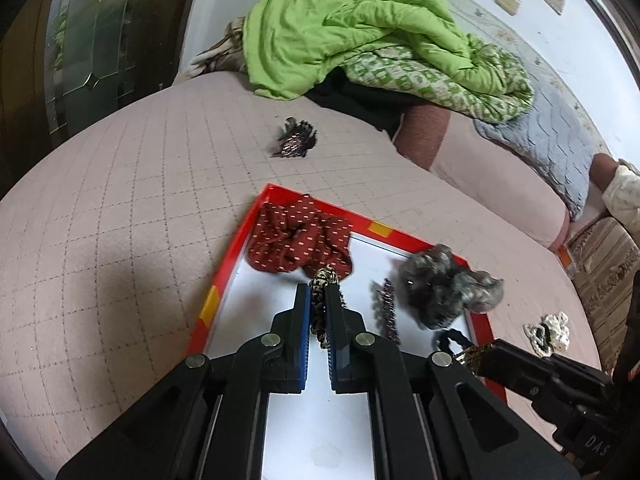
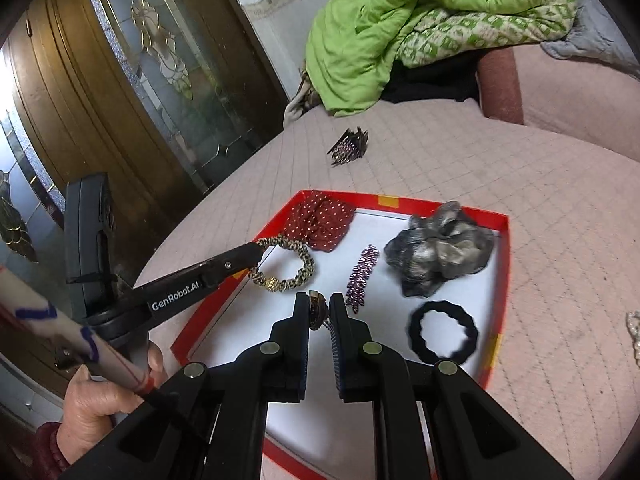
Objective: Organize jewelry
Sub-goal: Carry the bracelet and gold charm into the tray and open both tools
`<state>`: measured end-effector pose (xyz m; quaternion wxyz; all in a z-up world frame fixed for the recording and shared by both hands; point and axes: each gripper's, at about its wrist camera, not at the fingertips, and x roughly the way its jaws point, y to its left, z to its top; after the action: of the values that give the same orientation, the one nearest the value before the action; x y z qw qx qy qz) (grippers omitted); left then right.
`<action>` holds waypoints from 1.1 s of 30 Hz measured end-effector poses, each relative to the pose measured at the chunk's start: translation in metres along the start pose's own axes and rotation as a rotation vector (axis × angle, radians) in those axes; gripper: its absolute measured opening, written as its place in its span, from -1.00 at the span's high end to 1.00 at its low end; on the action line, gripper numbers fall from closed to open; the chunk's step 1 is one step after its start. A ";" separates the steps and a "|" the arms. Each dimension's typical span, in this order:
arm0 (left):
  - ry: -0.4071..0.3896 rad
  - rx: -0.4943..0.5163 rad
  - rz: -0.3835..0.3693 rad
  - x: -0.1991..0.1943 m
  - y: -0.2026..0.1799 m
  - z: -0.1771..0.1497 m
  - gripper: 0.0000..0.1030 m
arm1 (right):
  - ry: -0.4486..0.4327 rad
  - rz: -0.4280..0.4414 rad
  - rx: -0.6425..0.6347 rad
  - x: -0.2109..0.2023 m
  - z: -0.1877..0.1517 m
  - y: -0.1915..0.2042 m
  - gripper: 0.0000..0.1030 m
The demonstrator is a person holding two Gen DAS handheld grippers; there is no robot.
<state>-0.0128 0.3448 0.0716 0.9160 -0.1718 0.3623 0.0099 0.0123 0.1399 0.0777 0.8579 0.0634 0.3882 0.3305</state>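
Note:
A red-rimmed tray with a white floor lies on the pink quilted bed. In it are a dark red dotted scrunchie, a grey scrunchie, a purple beaded clip and a black hair tie. My left gripper is shut on a gold-and-black beaded bracelet over the tray. My right gripper is shut on a small brown hair clip above the tray.
A dark claw clip lies on the bed beyond the tray. A pale beaded piece lies right of the tray. A green blanket is heaped at the back. A wooden glass-panelled door stands left.

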 end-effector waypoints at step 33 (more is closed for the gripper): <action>0.095 -0.004 0.049 0.031 -0.001 -0.005 0.87 | 0.146 -0.181 0.019 0.059 -0.001 -0.030 0.77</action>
<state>0.0067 0.3389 0.0478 0.8970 -0.1650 0.4094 0.0251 0.0556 0.1529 0.0293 0.8530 0.0121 0.4570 0.2519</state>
